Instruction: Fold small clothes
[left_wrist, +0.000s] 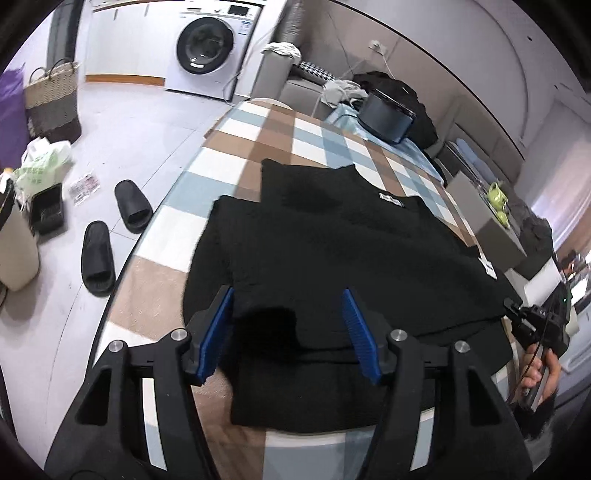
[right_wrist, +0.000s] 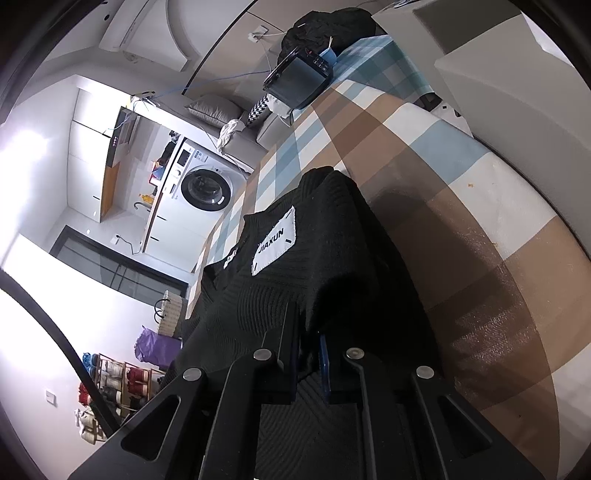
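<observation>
Left wrist view: the left gripper (left_wrist: 288, 328) has its jaws spread wide over the black sweater (left_wrist: 332, 258), lying mid-frame on the checked tabletop (left_wrist: 155, 236). The right gripper (right_wrist: 308, 354) pinches its edge, likely to fold it.

White washing machine (left_wrist: 210, 48) by pale wall, grey tiled floor (left_wrist: 140, 122), woven basket (left_wrist: 51, 103), black slippers (left_wrist: 110, 236), grey sofa (left_wrist: 295, 88).

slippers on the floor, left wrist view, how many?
2. Both black slippers lie on the floor left of the table: one nearer the camera, one farther back. More could be hidden behind the table.
</observation>
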